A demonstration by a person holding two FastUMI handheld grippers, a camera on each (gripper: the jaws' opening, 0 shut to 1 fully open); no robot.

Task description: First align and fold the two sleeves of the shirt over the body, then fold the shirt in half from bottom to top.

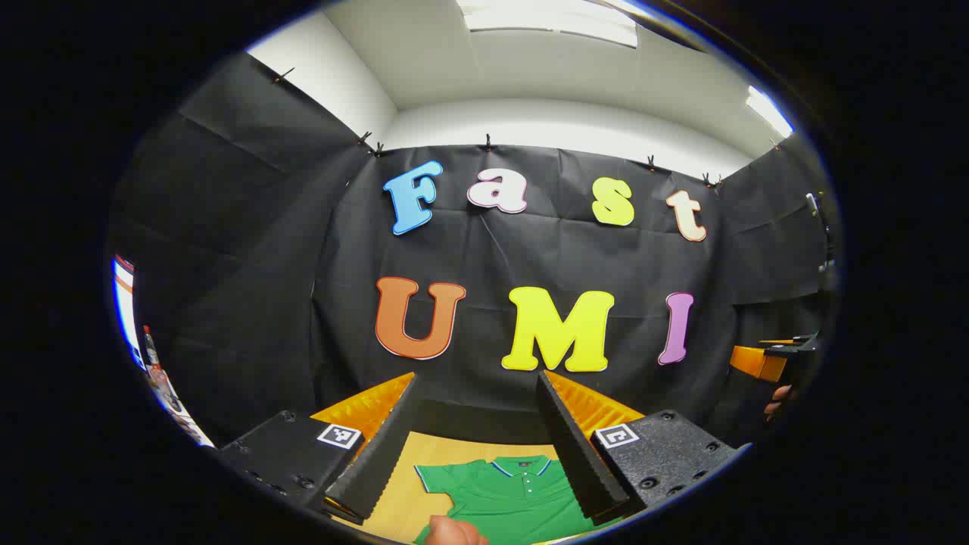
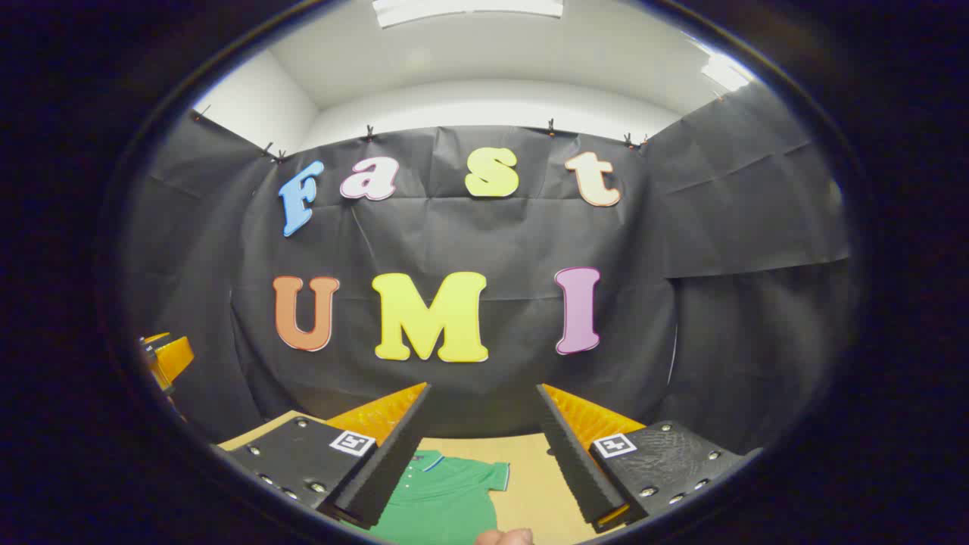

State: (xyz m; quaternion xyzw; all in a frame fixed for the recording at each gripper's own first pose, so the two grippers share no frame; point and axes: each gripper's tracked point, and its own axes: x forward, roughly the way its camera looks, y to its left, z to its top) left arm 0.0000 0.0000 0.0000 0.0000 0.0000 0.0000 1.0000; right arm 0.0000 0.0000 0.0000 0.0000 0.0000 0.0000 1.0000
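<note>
A green polo shirt (image 1: 507, 496) with a white-edged collar lies flat on the wooden table (image 1: 401, 499), collar toward the booth wall. In the left gripper view it sits low between the fingers of my left gripper (image 1: 477, 446), which is open and held high above the table. In the right gripper view the green polo shirt (image 2: 447, 492) lies lower left, one short sleeve spread to the right. My right gripper (image 2: 481, 446) is open too, well above the cloth. Neither holds anything.
A hand (image 1: 454, 532) shows at the bottom edge over the shirt. Bare wooden table (image 2: 530, 484) lies right of the shirt. The other gripper (image 1: 780, 359) shows at the far right of the left gripper view, and the other gripper (image 2: 166, 356) at the far left of the right one.
</note>
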